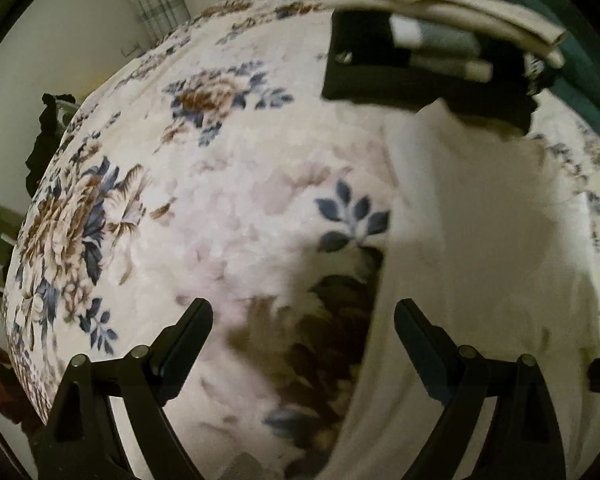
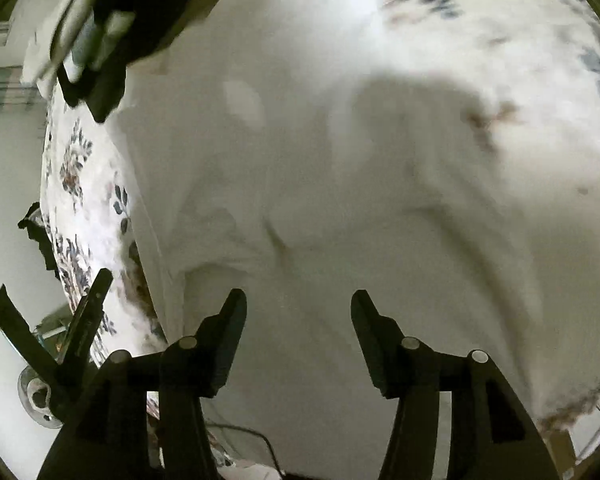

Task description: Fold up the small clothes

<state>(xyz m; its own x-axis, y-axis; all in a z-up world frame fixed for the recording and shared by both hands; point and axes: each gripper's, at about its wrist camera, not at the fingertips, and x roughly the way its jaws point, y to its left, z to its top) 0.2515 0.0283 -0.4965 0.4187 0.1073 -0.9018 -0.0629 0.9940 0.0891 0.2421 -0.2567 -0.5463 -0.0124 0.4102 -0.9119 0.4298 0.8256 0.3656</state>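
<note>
Two close wrist views down onto the floral bedspread (image 1: 148, 184), sharing the white garment (image 2: 340, 184).

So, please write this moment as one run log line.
left gripper: open, over floral blanket | right gripper: open, over white garment | garment: spread, unfolded

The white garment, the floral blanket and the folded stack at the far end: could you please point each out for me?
white garment (image 2: 340, 184): right wrist view, middle of the cloth.
floral blanket (image 1: 204, 208): left wrist view, bare patch.
folded stack (image 1: 452, 4): left wrist view, top beige piece.
</note>
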